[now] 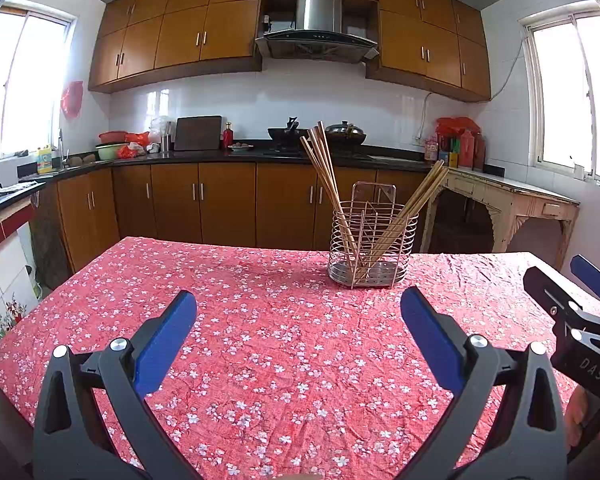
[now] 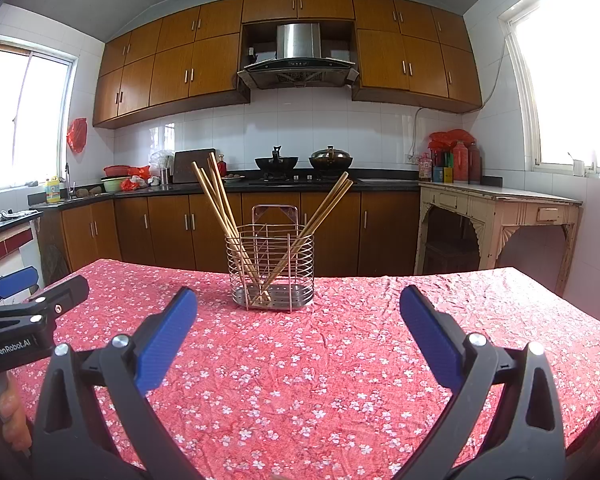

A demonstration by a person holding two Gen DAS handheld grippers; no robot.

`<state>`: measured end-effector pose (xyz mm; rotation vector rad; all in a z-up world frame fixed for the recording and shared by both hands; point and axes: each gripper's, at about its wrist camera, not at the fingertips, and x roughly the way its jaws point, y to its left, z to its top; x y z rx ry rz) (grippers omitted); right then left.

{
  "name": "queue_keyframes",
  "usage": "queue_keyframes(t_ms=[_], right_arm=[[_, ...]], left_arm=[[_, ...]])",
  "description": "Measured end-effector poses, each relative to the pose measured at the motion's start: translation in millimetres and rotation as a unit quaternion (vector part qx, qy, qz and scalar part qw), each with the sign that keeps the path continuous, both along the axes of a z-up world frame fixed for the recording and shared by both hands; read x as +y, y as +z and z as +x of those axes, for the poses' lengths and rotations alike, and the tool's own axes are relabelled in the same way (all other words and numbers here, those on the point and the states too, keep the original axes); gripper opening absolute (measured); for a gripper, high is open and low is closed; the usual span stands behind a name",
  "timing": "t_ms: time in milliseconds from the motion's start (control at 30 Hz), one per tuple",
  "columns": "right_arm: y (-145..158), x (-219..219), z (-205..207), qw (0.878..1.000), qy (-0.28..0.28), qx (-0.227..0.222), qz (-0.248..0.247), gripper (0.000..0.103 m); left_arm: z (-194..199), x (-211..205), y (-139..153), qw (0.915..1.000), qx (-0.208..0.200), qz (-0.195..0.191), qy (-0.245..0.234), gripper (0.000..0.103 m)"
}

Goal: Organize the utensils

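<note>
The wire chopstick holder (image 2: 271, 266) stands on the flowery red tablecloth (image 2: 300, 380), with wooden chopsticks (image 2: 220, 196) inside; the left gripper (image 1: 299, 312) and right gripper (image 2: 299, 312) hang near it, jaws spread, holding nothing; sorting looks done, or not begun; next, maybe reach into the holder.

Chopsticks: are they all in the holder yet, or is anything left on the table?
Done: two bunches of chopsticks stand in the wire holder, one leaning left, one right. In hand: nothing; the left tongs and right tongs are open and empty. Left: no loose utensils show on the red floral tablecloth.
</note>
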<state>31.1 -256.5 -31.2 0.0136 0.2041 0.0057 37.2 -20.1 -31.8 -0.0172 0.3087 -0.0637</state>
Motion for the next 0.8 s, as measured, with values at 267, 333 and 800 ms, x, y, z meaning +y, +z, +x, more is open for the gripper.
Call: queue_keyframes(t_ms=[267, 333, 800], right_arm=[[0.0, -0.5, 0.1, 1.000, 0.000, 0.000, 0.000, 0.099], [0.0, -0.7, 0.0, 1.000, 0.000, 0.000, 0.000, 0.099], [-0.3, -0.6, 0.0, 1.000, 0.000, 0.000, 0.001, 0.099]], left_arm=[[-0.8, -1.2, 0.1, 1.0000, 0.000, 0.001, -0.001, 0.101], [-0.9, -1.8, 0.0, 1.0000, 0.000, 0.000, -0.002, 0.101], [-2.3, -1.8, 2.2, 1.0000, -0.004, 0.002, 0.001, 0.101]])
